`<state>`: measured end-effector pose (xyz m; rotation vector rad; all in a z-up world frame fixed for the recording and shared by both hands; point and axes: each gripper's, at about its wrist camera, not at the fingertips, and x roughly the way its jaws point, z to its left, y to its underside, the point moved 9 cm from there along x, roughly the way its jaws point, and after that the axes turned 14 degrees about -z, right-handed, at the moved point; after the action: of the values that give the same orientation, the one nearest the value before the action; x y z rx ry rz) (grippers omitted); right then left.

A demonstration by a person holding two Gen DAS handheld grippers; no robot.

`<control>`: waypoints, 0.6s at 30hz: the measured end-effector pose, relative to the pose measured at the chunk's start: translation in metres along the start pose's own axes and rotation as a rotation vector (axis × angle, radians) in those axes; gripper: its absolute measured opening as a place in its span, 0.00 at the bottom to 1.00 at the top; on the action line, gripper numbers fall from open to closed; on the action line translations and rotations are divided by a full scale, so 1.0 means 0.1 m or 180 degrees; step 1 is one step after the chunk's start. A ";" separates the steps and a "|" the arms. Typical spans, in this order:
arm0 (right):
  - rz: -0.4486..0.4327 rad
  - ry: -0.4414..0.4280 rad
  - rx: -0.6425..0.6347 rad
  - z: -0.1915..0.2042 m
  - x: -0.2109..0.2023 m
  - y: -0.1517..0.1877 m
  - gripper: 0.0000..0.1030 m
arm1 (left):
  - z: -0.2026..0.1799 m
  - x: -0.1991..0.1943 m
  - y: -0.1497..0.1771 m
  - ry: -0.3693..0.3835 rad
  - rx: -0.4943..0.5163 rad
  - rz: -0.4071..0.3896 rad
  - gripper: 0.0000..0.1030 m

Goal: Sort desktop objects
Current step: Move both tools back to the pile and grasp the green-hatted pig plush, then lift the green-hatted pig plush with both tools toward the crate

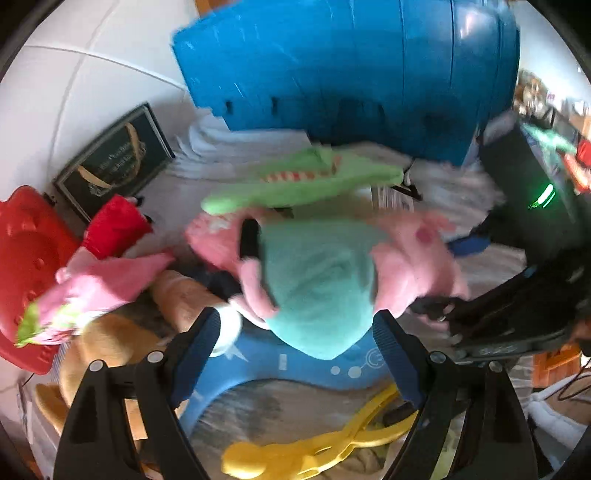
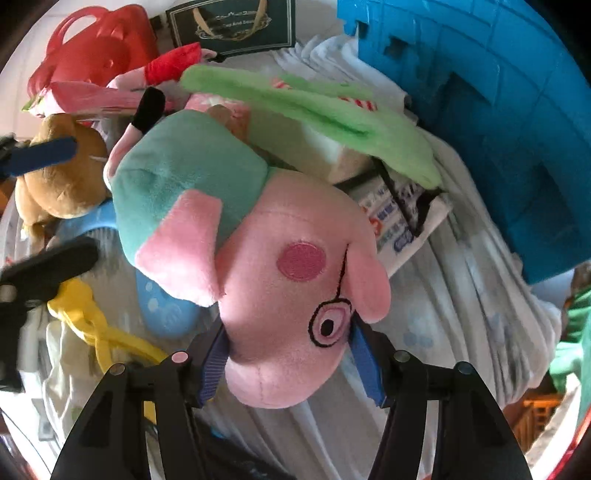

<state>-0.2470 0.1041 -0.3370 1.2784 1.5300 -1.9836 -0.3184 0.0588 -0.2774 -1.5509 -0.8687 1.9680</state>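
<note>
The pink plush pig in a teal dress is pinched at its snout by the right hand-held gripper, both blue pads being pressed into the soft head. The head is probably chosen because it is the firmest bulge, so the limp body can hang free of the pile. In the left wrist view the pig is seen just ahead of the left hand-held gripper, whose jaws are spread with nothing between them; whether its pads touch the dress cannot be told through the blur.

The large blue plastic crate is taken as the landmark. The pig is held in front of it, above a white cloth-covered desk. Between pig and crate lies a flat green plush crocodile, resting over a printed packet, so a straight path to the crate is judged to be partly barred. Farther from the crate are found a brown plush animal, a yellow plastic clamp tool, a red plastic basket and a dark framed card.
</note>
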 end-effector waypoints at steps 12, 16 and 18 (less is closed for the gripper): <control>-0.0071 -0.0135 0.0495 -0.34 0.05 0.01 0.64 | -0.22 0.55 0.09 0.0116 0.0038 0.0331 0.82; -0.0050 -0.0113 0.0382 -0.25 0.10 -0.02 0.56 | -0.23 0.63 0.08 0.0147 0.0052 0.0317 0.73; -0.0109 -0.0055 0.0259 -0.23 0.04 -0.07 0.55 | -0.22 0.57 0.04 0.0180 -0.0041 0.0254 0.68</control>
<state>-0.2438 0.1283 -0.3361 1.2709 1.4865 -2.0927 -0.3108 0.1000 -0.3217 -1.6641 -0.8099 1.9670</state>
